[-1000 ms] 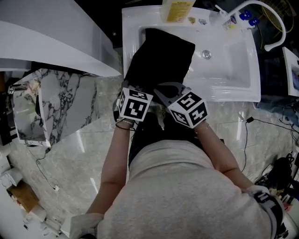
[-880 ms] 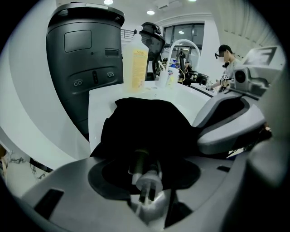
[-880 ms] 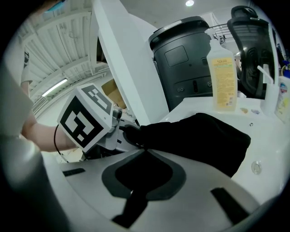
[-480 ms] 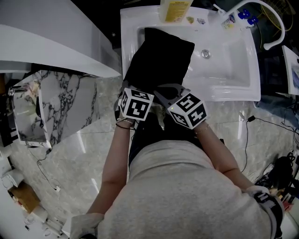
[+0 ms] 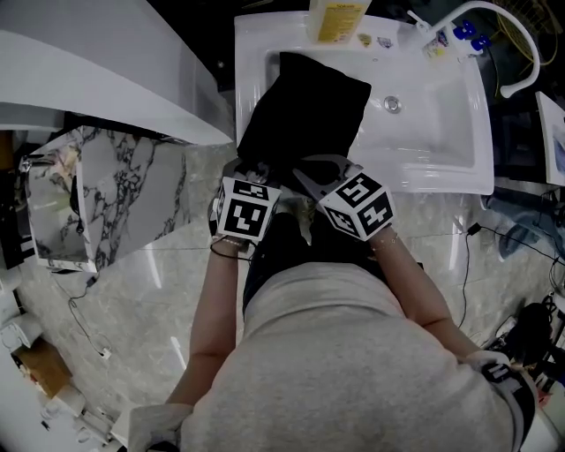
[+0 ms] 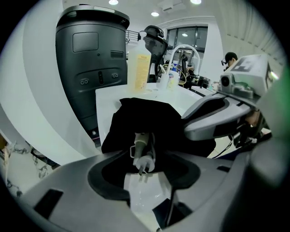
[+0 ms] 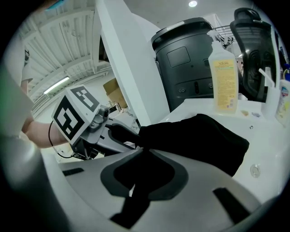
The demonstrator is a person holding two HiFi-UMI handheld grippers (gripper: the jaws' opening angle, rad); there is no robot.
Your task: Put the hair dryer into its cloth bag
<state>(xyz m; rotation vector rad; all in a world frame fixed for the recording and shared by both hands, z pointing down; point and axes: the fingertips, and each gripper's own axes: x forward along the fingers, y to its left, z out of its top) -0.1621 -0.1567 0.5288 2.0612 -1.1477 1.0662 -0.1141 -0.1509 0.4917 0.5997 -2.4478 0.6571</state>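
The black cloth bag (image 5: 305,106) lies over the front left rim of the white sink (image 5: 441,132), its mouth toward me. The hair dryer's body is hidden. Only a white plug (image 6: 144,159) on its cord hangs out of the bag (image 6: 145,120). My left gripper (image 5: 253,172) is at the bag's near edge, jaws wide open, the plug loose between them. My right gripper (image 5: 311,172) sits beside it. In its own view the right gripper (image 7: 144,152) has black bag cloth (image 7: 199,136) caught between its jaws, which have just been opening a little.
A yellow bottle (image 5: 335,18) stands at the sink's back rim, with a curved faucet (image 5: 494,35) at the right. A dark bin (image 6: 90,59) stands behind the sink, with a white curved wall (image 5: 88,79) to the left. Cables lie on the marble floor (image 5: 494,234).
My left gripper has drawn back slightly from the bag, toward me and to the left. The right gripper and the bag have stayed in place.
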